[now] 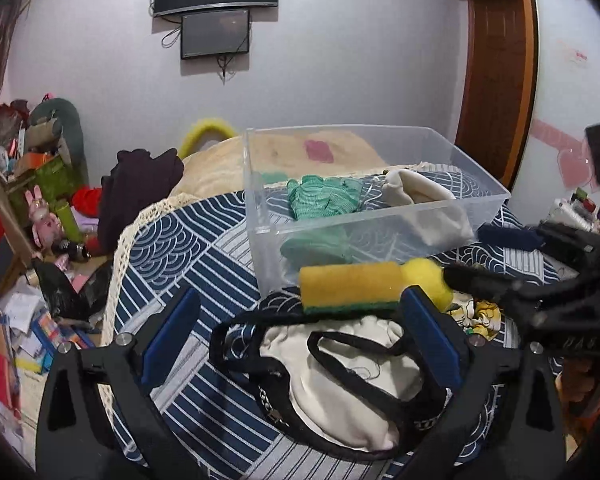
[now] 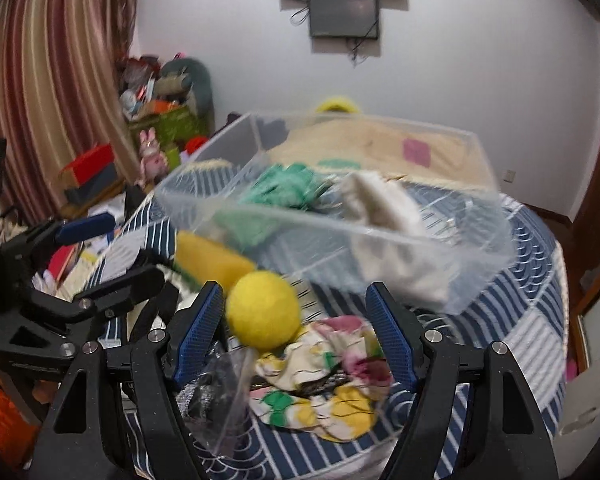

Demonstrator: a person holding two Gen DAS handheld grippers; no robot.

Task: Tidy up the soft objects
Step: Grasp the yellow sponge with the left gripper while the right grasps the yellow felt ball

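Clear bin (image 1: 380, 216) set on patterned bedspread (image 1: 172, 248), 2 soft pieces inside: 1 green glove (image 1: 324, 196) by left wall, 1 white cloth (image 1: 420, 196) toward right wall; room spare between them. Just before near rim: 1 yellow sponge (image 1: 350, 286), 1 yellow ball (image 2: 262, 310). Left gripper (image 1: 300, 336) spread wide over 1 white black-strapped bag (image 1: 340, 376), gripping nothing. Right gripper (image 2: 296, 334) likewise wide, ball and 1 floral cloth (image 2: 324, 376) between jaws, untouched. No readable writing.
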